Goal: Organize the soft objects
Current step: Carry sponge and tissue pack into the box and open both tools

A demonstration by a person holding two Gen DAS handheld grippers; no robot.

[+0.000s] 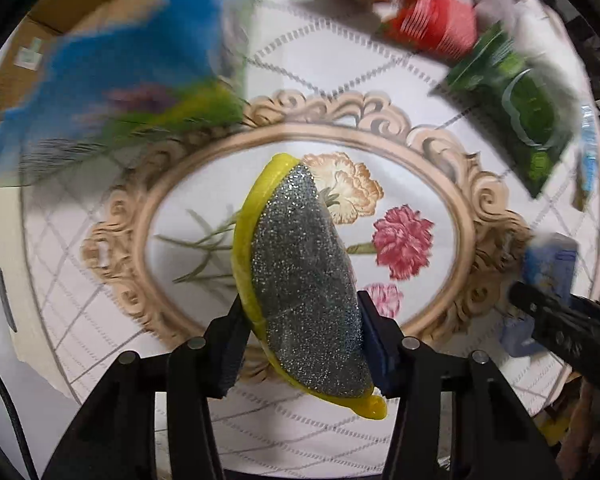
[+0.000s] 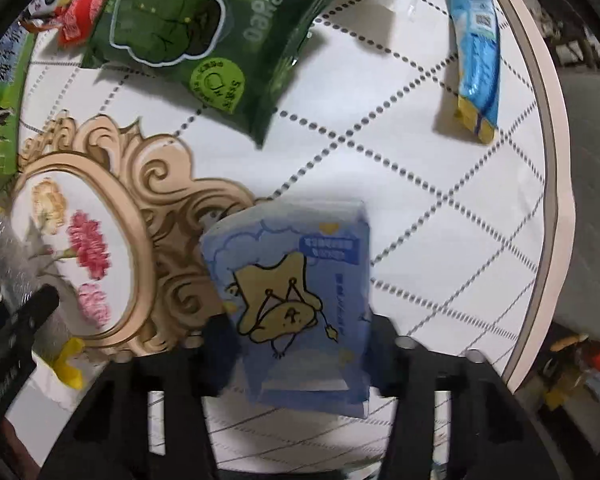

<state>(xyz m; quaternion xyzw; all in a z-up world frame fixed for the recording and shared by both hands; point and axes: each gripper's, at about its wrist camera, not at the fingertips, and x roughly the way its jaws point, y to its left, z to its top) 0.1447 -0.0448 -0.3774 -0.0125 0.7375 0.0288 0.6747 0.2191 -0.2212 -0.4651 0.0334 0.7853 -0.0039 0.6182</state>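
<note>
My left gripper (image 1: 300, 320) is shut on a yellow sponge with a glittery silver scouring face (image 1: 300, 264) and holds it above the flower medallion of the tablecloth (image 1: 180, 208). My right gripper (image 2: 296, 344) is shut on a pale blue tissue pack with a yellow star cartoon (image 2: 296, 292) and holds it above the cloth. The tissue pack also shows at the right edge of the left wrist view (image 1: 550, 258). The sponge shows at the left edge of the right wrist view (image 2: 12, 264).
A green snack bag (image 2: 204, 40) and a red packet (image 2: 88, 4) lie at the far side of the round table (image 2: 452, 208). A blue and yellow packet (image 2: 476, 52) lies at the far right. A blurred blue and green bag (image 1: 112, 76) and a cardboard box (image 1: 16, 60) are on the left.
</note>
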